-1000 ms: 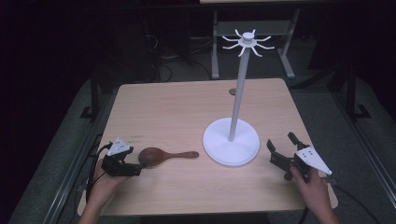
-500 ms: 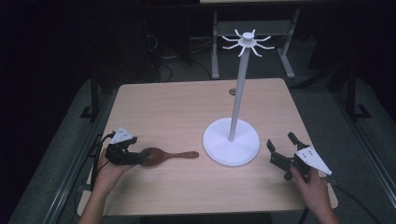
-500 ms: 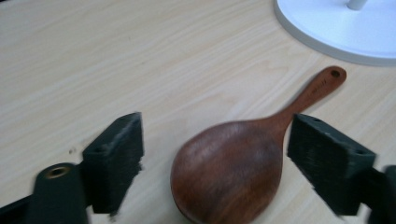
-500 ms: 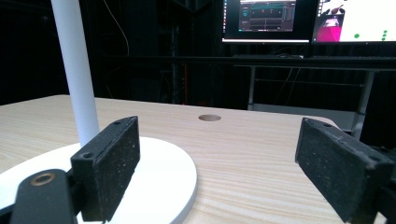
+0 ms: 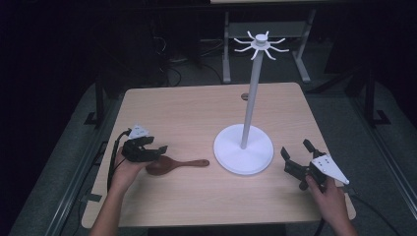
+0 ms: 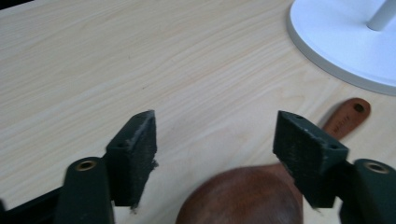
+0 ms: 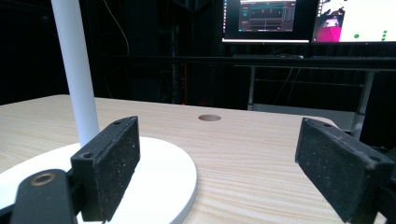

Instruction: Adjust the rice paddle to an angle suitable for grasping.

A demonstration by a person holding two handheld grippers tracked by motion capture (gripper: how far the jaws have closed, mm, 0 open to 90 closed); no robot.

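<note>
Brown wooden spoon (image 5: 174, 163) flat on light wood table (image 5: 196, 113), bowl toward near-left corner, handle pointing at white stand base (image 5: 243, 148), handle end near base rim but apart from it; left gripper (image 5: 158, 150) low over spoon bowl, jaws astride it, just been closing, gap showing between each pad and wood in left gripper view, so nothing clamped yet; spoon bowl (image 6: 240, 196) sits between left gripper (image 6: 215, 149) jaws at bottom of that view, handle running out past right-hand jaw, hole in handle end visible, white base (image 6: 341, 42) beyond at upper right; right gripper (image 5: 297, 153) held near right table edge, just beside base, jaws spread wide, holding nothing; in right gripper view, right gripper (image 7: 217, 158) jaws well apart with bare table between, white pole (image 7: 74, 70) and base at left; stand pole upright, hook ring (image 5: 260, 45) on top, nothing hanging from it
</note>
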